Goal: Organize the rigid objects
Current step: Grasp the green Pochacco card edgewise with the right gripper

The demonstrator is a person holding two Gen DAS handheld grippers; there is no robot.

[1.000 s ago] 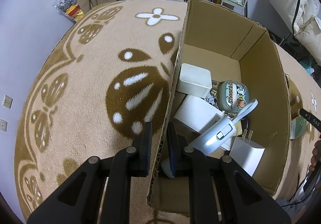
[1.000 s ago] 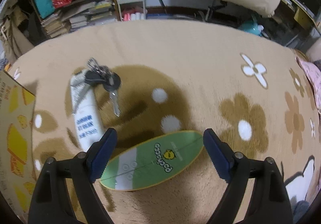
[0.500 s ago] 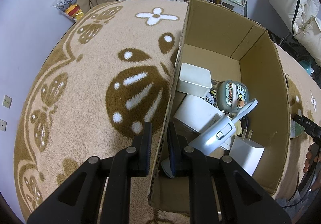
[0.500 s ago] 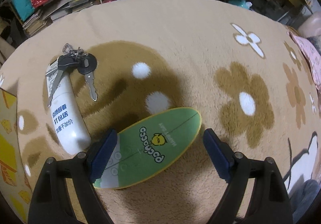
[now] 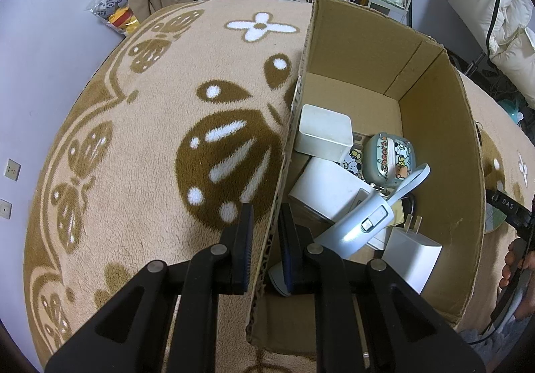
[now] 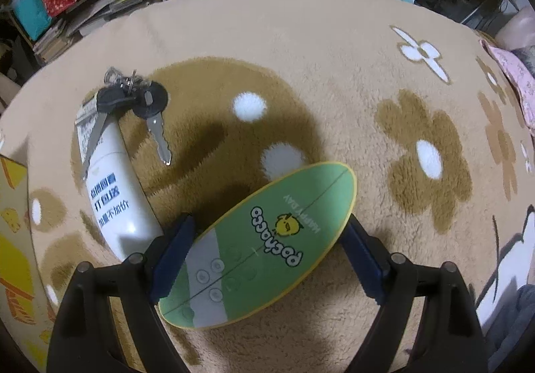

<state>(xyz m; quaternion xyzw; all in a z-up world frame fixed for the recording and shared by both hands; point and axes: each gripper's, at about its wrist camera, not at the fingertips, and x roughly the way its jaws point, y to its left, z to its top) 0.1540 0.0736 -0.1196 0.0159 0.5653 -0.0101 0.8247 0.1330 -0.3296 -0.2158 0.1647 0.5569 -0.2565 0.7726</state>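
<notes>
Left wrist view: your left gripper is clamped on the near left wall of the cardboard box, one pad outside, one inside. Left of that wall the patterned rug lies bare out to its curved edge. Inside, a white tub, a cartoon-printed case, a pale blue handheld device and a white plug adapter crowd the near end; the far end of the floor is bare.

Only the right wrist view shows what lies on the rug: a green oval board, a white tube and a bunch of keys draped over the tube's far end. Your right gripper stands wide open, astride the board's near half, the left pad just beside its edge, the tube just outside that pad. The rug beyond and to the right is open.
</notes>
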